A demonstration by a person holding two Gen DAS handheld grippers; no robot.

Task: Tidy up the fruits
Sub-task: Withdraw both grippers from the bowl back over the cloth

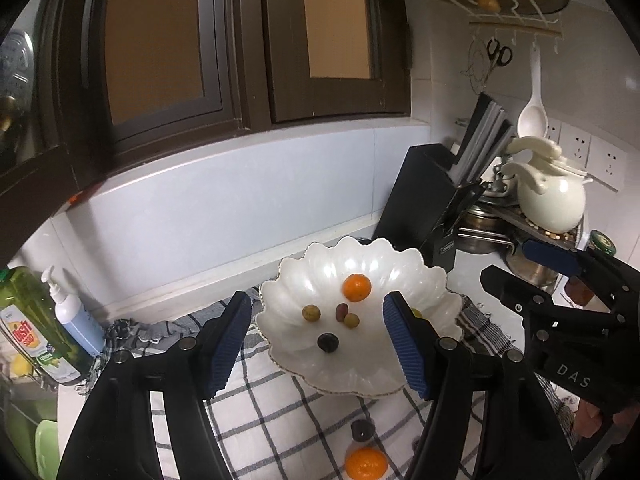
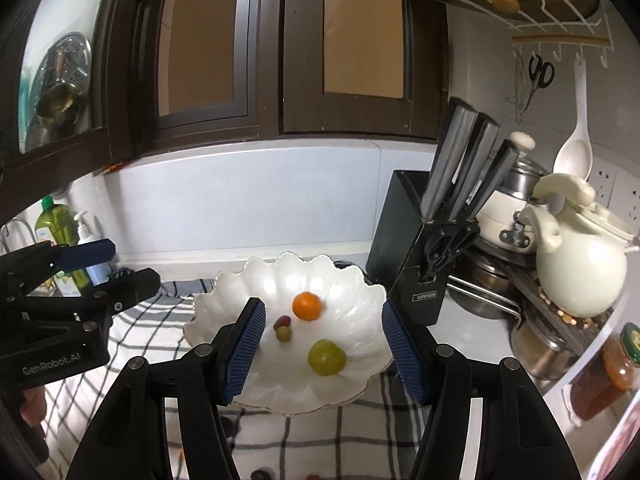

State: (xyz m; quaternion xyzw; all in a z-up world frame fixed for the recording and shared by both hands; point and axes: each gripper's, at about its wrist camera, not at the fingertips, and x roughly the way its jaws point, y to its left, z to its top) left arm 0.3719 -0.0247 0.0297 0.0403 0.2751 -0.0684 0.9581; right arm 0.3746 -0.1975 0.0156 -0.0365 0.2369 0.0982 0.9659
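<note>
A white scalloped bowl [image 1: 416,280] [image 2: 224,304] stands on a checked cloth. Inside it lie an orange [image 1: 356,287] [image 2: 307,306], a red grape [image 1: 341,310] [image 2: 282,322], a green grape [image 1: 352,320] [image 2: 284,334], a yellowish small fruit [image 1: 311,313] and a dark grape [image 1: 328,342]. A larger green fruit [image 2: 327,357] shows in the right wrist view. On the cloth in front sit a second orange [image 1: 366,464] and a dark fruit [image 1: 362,430]. My left gripper [image 1: 318,308] [image 2: 116,270] hovers open above the bowl's left side, holding nothing. My right gripper [image 2: 323,312] [image 1: 528,270] hovers open beside it, also holding nothing.
The checked cloth [image 1: 280,420] covers the counter. A black knife block [image 2: 420,248] and a white teapot [image 2: 576,272] over metal pots stand right of the bowl. A green soap bottle [image 1: 36,320] and a pump bottle [image 1: 76,320] stand left by the sink. A jar [image 2: 620,364] sits far right.
</note>
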